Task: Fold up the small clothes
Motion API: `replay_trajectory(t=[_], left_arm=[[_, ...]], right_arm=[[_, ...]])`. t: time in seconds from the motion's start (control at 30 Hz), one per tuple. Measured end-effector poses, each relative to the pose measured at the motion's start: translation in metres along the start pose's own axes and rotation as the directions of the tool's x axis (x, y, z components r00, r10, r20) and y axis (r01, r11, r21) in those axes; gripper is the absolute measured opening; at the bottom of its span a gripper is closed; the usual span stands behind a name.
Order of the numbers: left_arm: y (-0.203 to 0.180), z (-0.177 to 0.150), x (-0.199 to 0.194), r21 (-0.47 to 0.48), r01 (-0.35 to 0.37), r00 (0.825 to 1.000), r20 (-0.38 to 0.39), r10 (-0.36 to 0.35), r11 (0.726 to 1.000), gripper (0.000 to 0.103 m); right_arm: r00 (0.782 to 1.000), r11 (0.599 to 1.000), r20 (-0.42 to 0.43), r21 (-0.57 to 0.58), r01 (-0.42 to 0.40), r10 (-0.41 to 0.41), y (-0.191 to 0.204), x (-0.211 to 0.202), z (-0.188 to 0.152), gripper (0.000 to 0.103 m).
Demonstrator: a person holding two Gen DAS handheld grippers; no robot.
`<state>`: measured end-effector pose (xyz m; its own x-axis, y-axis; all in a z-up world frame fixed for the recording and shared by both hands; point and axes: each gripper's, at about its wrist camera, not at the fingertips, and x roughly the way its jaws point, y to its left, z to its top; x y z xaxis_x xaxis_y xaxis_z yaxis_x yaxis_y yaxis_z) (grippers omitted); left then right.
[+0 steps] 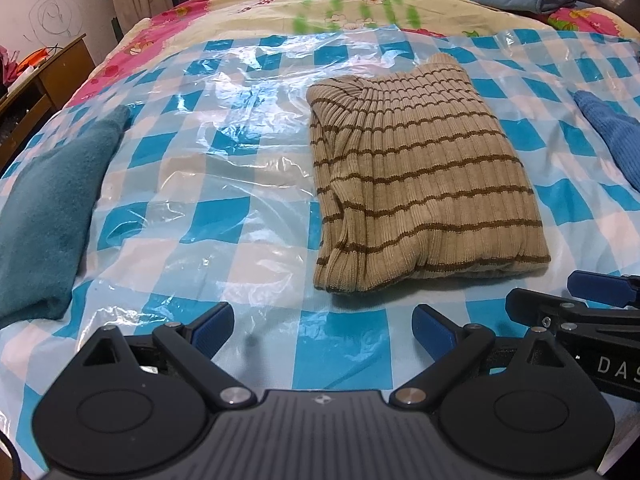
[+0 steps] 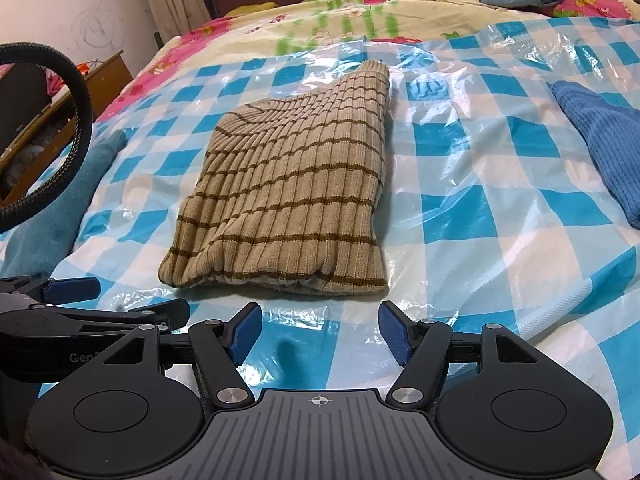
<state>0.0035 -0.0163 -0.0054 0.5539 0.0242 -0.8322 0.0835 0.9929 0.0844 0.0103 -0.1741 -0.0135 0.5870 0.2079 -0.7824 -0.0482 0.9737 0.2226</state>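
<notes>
One striped knit garment point(image 2: 288, 192), already folded, was laid on the checked plastic sheet point(image 2: 460, 216), its long axis running away from both grippers. It was found just ahead of the right gripper point(image 2: 320, 336), forward-right of the left gripper point(image 1: 322, 330). Both were held spread, empty. Also counted: one teal cloth point(image 1: 48, 208), one blue cloth point(image 2: 608, 148).

Folded striped sweater point(image 1: 424, 176) lies beyond gaping left tongs point(image 1: 323, 330), seemingly untouched.
</notes>
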Motion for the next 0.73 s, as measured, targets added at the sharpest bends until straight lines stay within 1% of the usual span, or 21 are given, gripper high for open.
replay_trajectory(t=[0.73], left_arm=[[0.0011, 0.0025, 0.0021, -0.009, 0.010, 1.000, 0.005, -0.010, 1.000, 0.100]], right_arm=[[1.000, 1.000, 0.002, 0.013, -0.005, 0.005, -0.0020, 0.0009, 0.0020, 0.065]])
